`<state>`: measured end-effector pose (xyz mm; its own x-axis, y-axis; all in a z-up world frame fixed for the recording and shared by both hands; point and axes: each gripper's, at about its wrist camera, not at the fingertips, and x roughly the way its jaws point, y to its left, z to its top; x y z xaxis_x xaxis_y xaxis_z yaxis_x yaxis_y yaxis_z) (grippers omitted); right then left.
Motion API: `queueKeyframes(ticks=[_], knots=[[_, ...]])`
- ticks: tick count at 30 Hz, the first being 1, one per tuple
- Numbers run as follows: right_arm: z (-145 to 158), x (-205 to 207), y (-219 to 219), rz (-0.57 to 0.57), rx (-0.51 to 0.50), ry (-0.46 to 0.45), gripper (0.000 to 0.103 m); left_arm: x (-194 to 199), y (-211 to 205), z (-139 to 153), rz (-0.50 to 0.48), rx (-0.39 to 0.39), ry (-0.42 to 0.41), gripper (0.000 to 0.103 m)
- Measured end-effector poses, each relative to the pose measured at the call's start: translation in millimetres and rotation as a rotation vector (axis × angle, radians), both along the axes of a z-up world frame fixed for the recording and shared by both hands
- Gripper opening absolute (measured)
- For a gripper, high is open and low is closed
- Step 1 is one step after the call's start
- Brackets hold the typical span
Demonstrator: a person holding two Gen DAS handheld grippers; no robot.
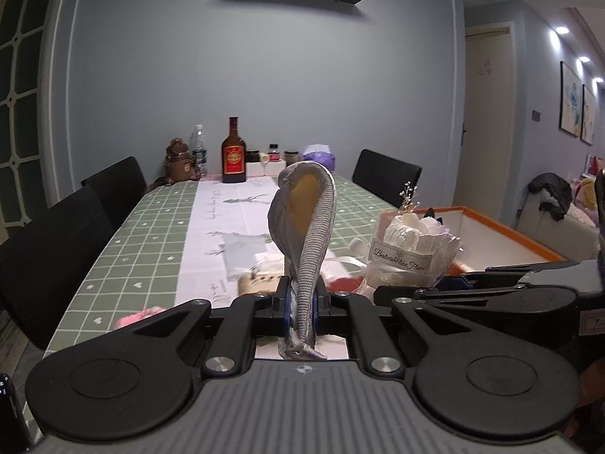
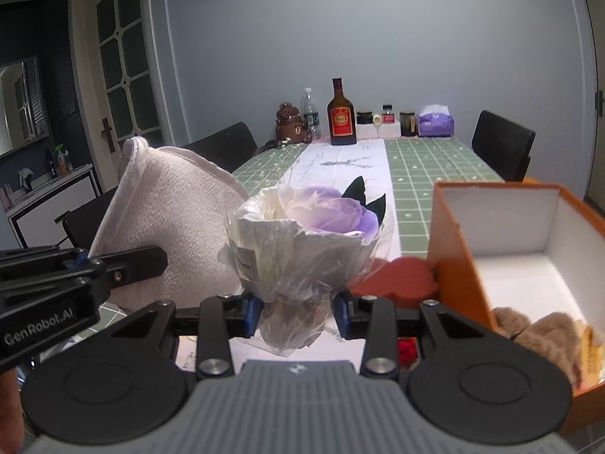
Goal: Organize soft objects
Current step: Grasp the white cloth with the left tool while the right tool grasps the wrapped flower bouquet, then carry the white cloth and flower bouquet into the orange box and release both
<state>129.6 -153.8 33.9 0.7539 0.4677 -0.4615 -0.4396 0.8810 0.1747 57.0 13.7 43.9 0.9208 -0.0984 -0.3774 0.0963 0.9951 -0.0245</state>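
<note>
My left gripper [image 1: 302, 297] is shut on the edge of a pale terry towel [image 1: 302, 219], which stands up edge-on in front of the lens. In the right wrist view the same towel [image 2: 170, 219] spreads out at the left, pinched by the left gripper [image 2: 126, 263]. Between the pads of my right gripper [image 2: 298, 312], which is shut on it, sits the stem end of a wrapped bouquet [image 2: 302, 234]: a purple rose in white paper and clear film. An orange box [image 2: 453, 234] with a white inside stands open at the right, with a brown plush toy [image 2: 537, 336] in it.
Both grippers hang above the near end of a green checked table [image 1: 124, 249] with a white runner. A pink fluffy item [image 1: 140, 316] and a red-brown soft shape [image 2: 397, 276] lie on it. Bottles [image 2: 341, 113], jars and a tissue box [image 2: 435, 123] line the far end. Black chairs [image 1: 53, 249] flank the table.
</note>
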Motion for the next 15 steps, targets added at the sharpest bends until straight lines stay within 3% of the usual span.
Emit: queueKeyframes(ticks=[8,15], knots=[[35.6,3.8,-50.0,-0.038,-0.050,-0.094,0.038,16.4,-32.8,33.5,-0.111,-0.031,-0.054,0.011],[56.1,29.6,-99.9,-0.082,-0.133,-0.082,0.038,47.7,-81.5,47.2,-0.244,-0.017,-0.053,0.011]])
